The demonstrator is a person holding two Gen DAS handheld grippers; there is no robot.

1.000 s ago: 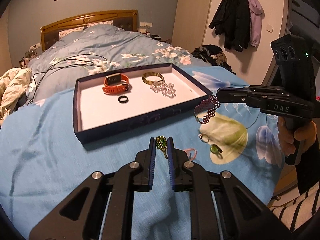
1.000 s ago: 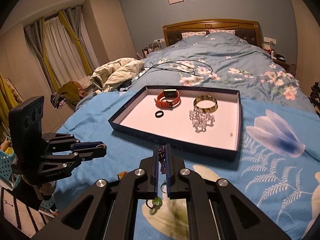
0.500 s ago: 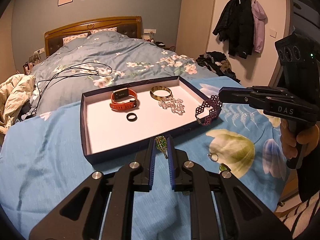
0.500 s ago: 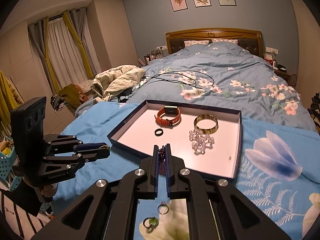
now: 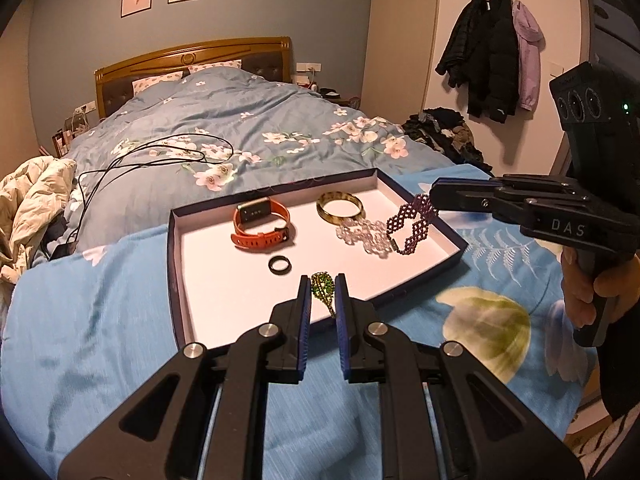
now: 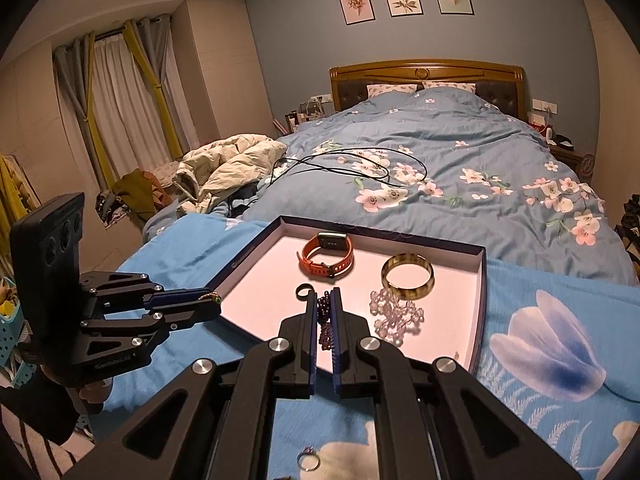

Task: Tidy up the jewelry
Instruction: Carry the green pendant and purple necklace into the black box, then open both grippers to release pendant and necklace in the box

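A shallow dark-blue tray (image 5: pixel 174 264) (image 6: pixel 482 300) with a white floor lies on the blue bedspread. Inside it are an orange watch (image 5: pixel 262 226) (image 6: pixel 326 258), a black ring (image 5: pixel 279 265) (image 6: pixel 304 291), a gold bangle (image 5: pixel 340 207) (image 6: pixel 407 276) and a clear bead bracelet (image 5: pixel 362 236) (image 6: pixel 396 314). My left gripper (image 5: pixel 323 280) (image 6: pixel 216 300) is shut on a green-and-gold pendant (image 5: pixel 323 286) over the tray's near edge. My right gripper (image 6: pixel 325 294) (image 5: pixel 434 194) is shut on a purple beaded bracelet (image 5: pixel 410 224) (image 6: pixel 325 326), which hangs over the tray's right side.
A silver ring (image 6: pixel 308 461) lies loose on the bedspread near me. Black cables (image 5: pixel 160 156) trail over the floral duvet behind the tray. A cream jacket (image 6: pixel 228 164) is heaped at the bed's left edge. A hand (image 5: pixel 596 292) grips the right tool's handle.
Both grippers have moved forward and a little up, from the bedspread in front of the tray to above it, each carrying its piece of jewelry. The loose rings stayed behind.
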